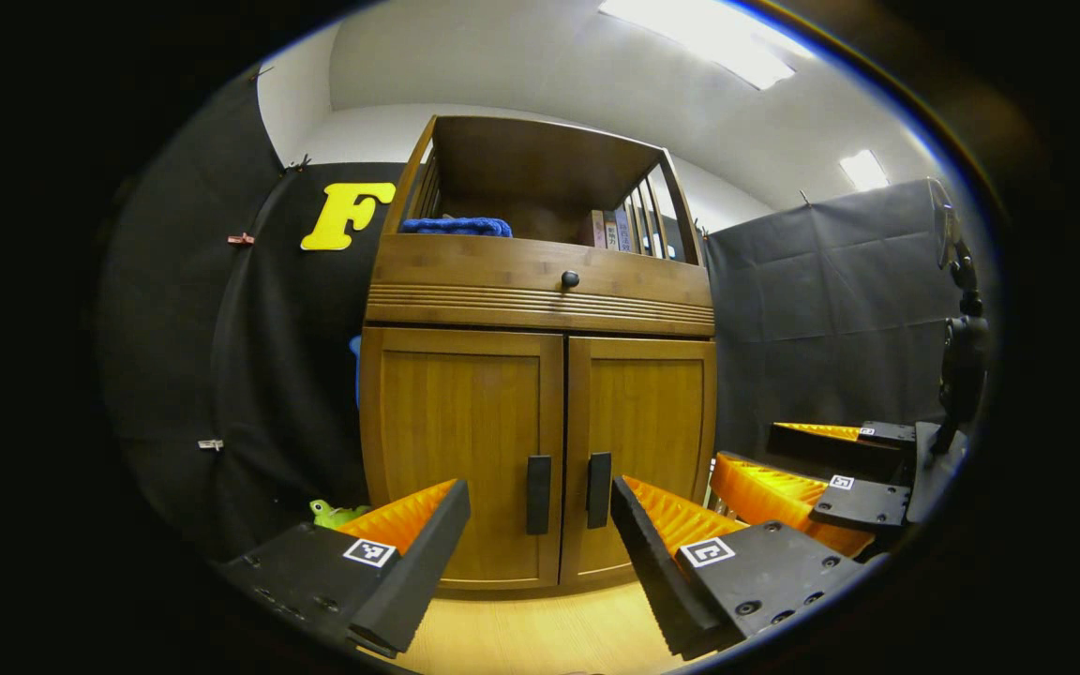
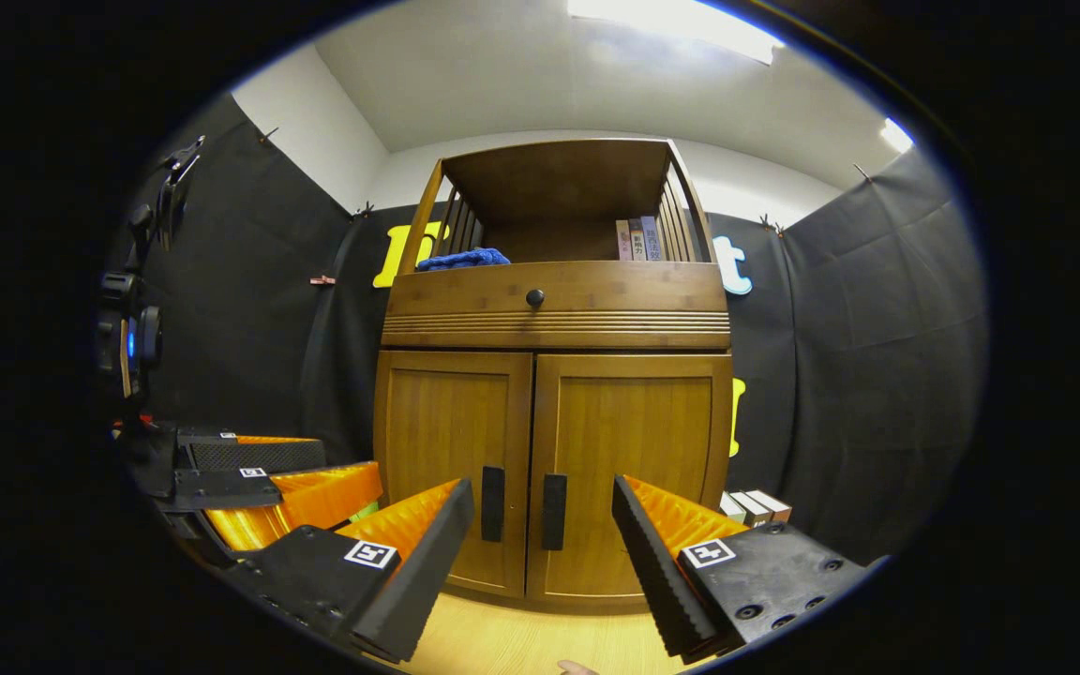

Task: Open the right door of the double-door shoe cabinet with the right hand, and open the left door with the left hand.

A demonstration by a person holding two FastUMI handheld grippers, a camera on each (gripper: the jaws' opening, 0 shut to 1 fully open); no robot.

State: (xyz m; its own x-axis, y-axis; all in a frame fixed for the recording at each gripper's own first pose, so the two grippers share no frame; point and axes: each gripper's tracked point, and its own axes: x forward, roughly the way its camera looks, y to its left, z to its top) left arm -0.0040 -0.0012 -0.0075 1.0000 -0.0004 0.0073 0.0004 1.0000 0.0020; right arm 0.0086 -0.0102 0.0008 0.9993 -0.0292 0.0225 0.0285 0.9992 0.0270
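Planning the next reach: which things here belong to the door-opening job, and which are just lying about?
Job: right door, right handle, left door, left handle, right gripper, left gripper.
Lying about: blue cloth, books, drawer knob, green toy.

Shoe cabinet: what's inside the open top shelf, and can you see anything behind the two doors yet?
On the top shelf: a blue cloth at left, a few upright books at right. The left door and right door are shut, hiding the inside.
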